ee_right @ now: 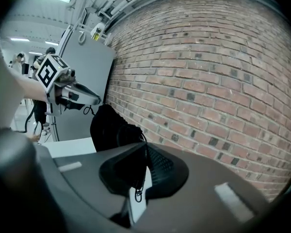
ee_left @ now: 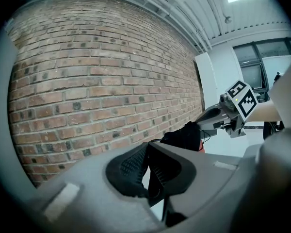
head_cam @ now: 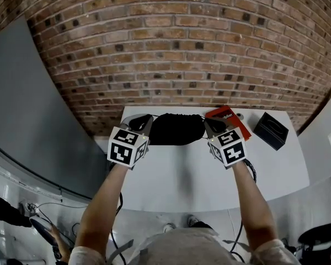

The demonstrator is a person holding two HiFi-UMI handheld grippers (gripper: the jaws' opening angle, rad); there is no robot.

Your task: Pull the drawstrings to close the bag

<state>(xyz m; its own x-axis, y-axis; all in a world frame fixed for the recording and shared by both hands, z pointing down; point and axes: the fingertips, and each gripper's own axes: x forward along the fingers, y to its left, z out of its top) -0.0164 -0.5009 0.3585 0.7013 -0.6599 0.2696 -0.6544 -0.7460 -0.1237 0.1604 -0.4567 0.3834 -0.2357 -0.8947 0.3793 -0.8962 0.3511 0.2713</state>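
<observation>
The left gripper [ee_left: 147, 145] and right gripper [ee_right: 145, 148] flank the black bag [head_cam: 176, 129] on the white table [head_cam: 182, 175] — each with jaws pinched tight on a drawstring [ee_right: 137, 193] leading from the bag.

- To me the bag [head_cam: 176, 128] looks like black matt cloth, and its drawstring [ee_right: 138, 194] is a thin cord.
- The table [head_cam: 198, 175] is white and smooth.
- The brick wall [head_cam: 171, 48] is rough.
- The left gripper [ee_left: 148, 148] is grey matt plastic, and its pads [ee_left: 128, 166] are black and grid-textured.
</observation>
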